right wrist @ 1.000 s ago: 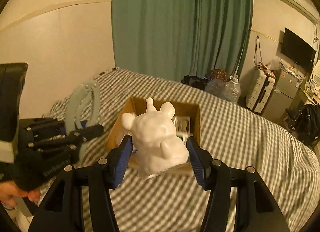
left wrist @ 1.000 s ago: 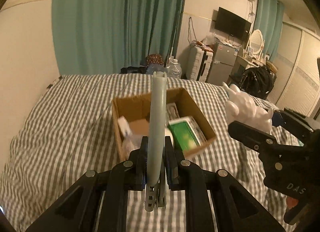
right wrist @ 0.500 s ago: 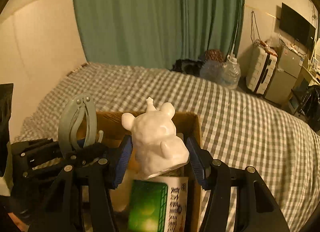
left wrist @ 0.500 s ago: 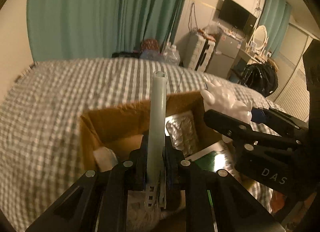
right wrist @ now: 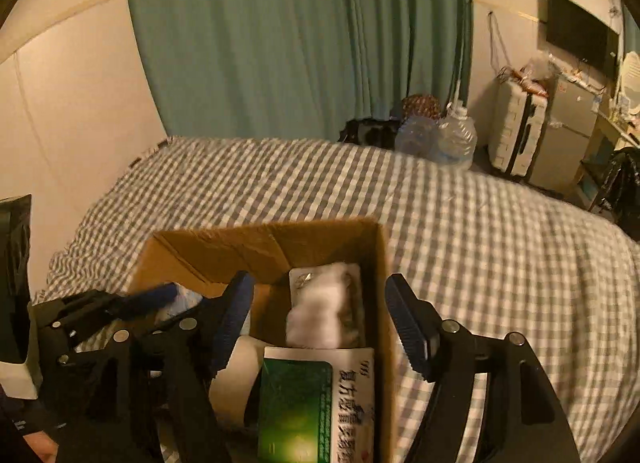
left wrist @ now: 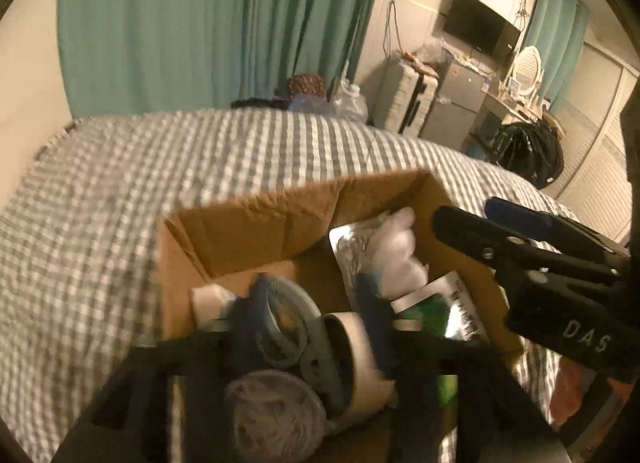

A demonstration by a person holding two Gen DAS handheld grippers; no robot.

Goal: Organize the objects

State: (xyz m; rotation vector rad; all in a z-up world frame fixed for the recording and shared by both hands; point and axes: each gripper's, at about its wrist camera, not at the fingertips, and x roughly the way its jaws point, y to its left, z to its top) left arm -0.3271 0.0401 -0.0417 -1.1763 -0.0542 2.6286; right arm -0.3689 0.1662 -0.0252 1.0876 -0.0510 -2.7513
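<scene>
White animal figurine (right wrist: pixel 320 315) dropped from the right gripper (right wrist: pixel 320 323) into the cardboard box (right wrist: pixel 276 241) by its far right corner, grey clamp (left wrist: pixel 288 327) likewise from the left gripper (left wrist: pixel 308 343), jaws parted, empty.

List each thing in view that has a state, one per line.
Box: open, on the bed, partly filled.
White figurine: released, lying in the box.
Grey tool: in the box, blurred.
Right gripper: open, over the box.
Left gripper: open.
Curtains: drawn.
</scene>
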